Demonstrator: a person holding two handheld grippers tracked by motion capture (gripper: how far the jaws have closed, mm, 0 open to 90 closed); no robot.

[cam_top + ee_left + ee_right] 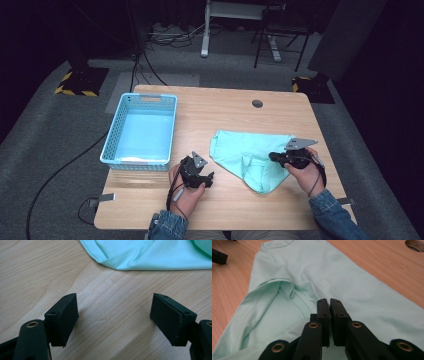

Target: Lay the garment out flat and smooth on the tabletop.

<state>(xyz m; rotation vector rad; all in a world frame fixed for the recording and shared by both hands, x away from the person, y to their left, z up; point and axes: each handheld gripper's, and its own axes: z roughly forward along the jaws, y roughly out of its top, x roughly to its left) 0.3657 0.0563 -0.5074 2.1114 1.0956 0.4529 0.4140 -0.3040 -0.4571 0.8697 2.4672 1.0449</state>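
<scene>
Light-blue perforated basket sits on left part of wooden surface, nothing in it. Round cable hole near far edge of surface. Grey carpet around, w/ black cables trailing over it. Yellow-black hazard tape on floor far left. White desk leg at back.

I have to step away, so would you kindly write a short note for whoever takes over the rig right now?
Left gripper: open, low over bare table, near the garment's edge.
Right gripper: jaws together over the mint garment; whether cloth is pinched is unclear.
Garment: partly folded, right of centre.
Blue basket: at the left, holding nothing.
Left to do, likely: finish folding, then put the garment in the basket.
</scene>
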